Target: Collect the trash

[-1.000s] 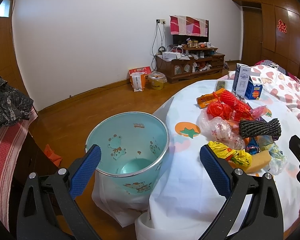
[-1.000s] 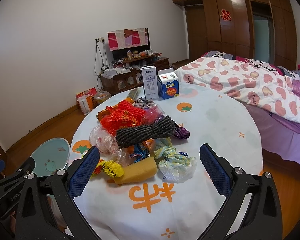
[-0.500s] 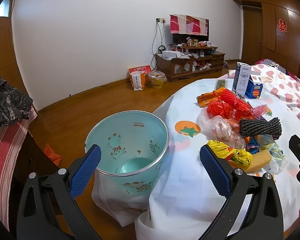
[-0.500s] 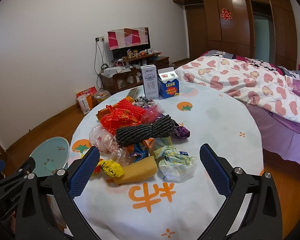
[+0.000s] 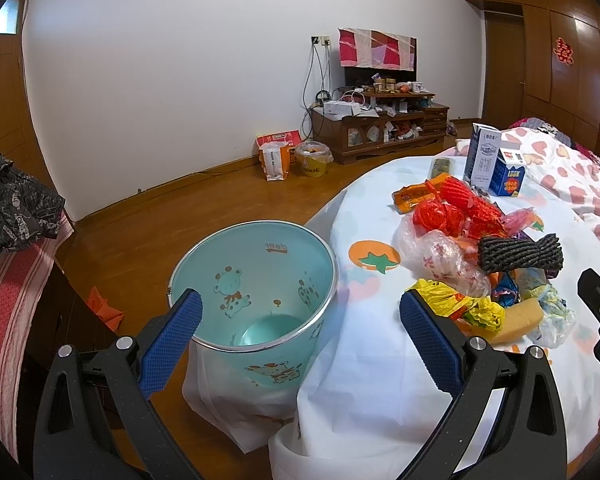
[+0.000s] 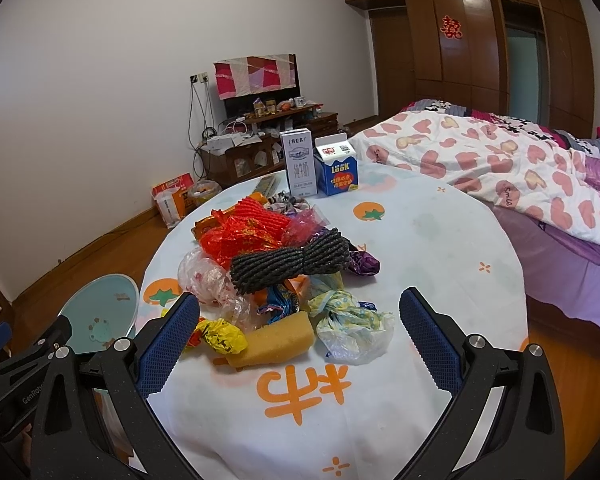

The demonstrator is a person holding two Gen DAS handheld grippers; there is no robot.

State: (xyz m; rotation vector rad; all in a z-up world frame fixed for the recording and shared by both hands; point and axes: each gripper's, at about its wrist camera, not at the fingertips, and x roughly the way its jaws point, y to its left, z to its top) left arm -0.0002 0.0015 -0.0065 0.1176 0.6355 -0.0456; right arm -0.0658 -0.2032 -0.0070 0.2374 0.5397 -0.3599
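Note:
A heap of trash lies on the round table (image 6: 440,240): red foam netting (image 6: 248,232), a dark rope bundle (image 6: 292,266), a clear plastic bag (image 6: 204,276), a yellow wrapper (image 6: 220,336), a yellow sponge (image 6: 278,340) and a crumpled printed bag (image 6: 352,326). A teal bin (image 5: 256,288) with cartoon prints stands on the floor by the table's left edge, empty inside. My left gripper (image 5: 298,340) is open, hovering over the bin's rim and the table edge. My right gripper (image 6: 298,338) is open just in front of the sponge and holds nothing.
Two cartons, a tall white one (image 6: 298,166) and a blue one (image 6: 336,172), stand at the table's far side. A bed with a heart-print quilt (image 6: 500,160) lies to the right. A TV cabinet (image 5: 380,128) is against the far wall. A striped cloth surface (image 5: 8,300) is at the left.
Both views have shifted only slightly. Nothing has been taken hold of, and both grippers stay open.

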